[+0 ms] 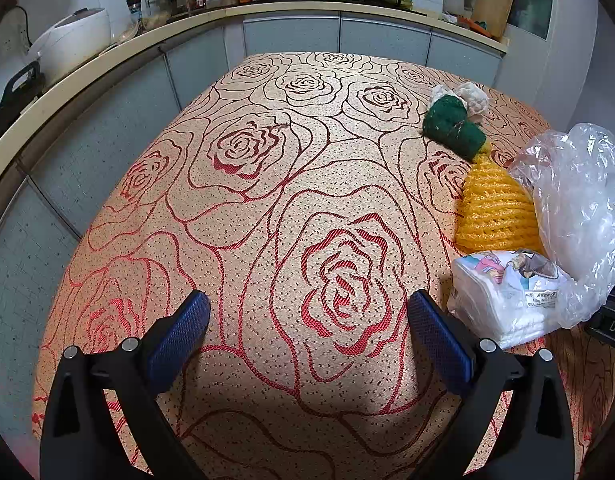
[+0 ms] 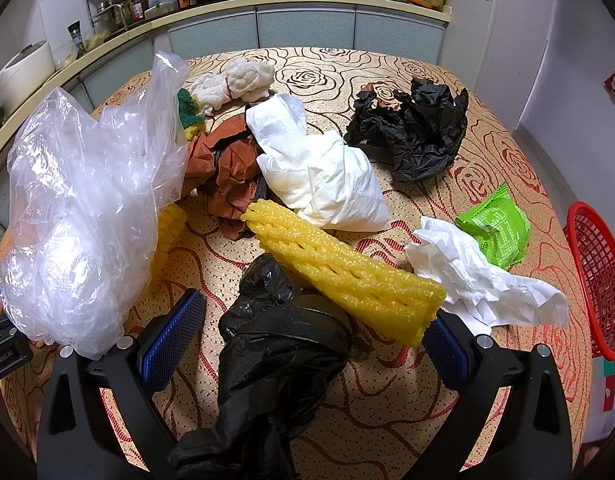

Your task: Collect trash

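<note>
While both tongs (image 1: pixel 309 334) (image 2: pixel 313 338) gape, the red basket (image 2: pixel 599 280) looks empty.

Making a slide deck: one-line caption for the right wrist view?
Open right gripper over a black bag amid trash on the rose-patterned table, red basket alongside.
</note>
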A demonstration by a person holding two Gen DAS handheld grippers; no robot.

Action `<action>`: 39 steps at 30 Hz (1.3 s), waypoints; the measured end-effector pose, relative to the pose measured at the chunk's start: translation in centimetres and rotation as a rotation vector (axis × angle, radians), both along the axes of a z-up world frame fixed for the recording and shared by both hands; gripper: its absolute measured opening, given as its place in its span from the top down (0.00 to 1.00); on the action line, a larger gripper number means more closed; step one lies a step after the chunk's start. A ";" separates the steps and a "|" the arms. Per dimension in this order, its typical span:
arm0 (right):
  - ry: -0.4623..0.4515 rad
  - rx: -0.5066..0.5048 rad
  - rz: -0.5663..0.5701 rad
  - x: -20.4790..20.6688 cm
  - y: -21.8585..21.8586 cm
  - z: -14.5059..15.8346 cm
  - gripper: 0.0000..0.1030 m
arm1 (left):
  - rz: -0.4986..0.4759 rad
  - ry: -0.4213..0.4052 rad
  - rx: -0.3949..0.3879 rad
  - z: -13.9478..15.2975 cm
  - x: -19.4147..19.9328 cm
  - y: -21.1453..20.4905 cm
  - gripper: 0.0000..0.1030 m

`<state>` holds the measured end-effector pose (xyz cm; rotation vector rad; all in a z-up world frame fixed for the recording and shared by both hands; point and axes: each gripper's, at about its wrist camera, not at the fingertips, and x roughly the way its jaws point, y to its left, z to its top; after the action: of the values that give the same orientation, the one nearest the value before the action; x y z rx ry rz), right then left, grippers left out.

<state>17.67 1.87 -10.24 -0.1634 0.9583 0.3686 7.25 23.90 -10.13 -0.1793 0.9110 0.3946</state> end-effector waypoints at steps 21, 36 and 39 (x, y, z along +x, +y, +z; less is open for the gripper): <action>0.002 -0.005 0.008 -0.2 0.0 0.0 0.05 | 0.005 0.002 0.006 0.1 0.0 0.0 0.07; 0.000 -0.004 -0.009 -2.1 -3.4 0.1 0.05 | -0.017 -0.011 0.013 0.6 -0.2 -3.1 0.07; 0.000 -0.003 -0.009 -2.2 -3.4 0.2 0.05 | -0.018 -0.036 -0.048 0.5 -0.3 -2.3 0.07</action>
<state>15.44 -1.56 -10.09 -0.1613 0.9593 0.3589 6.97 21.62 -9.63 -0.2213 0.8867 0.3519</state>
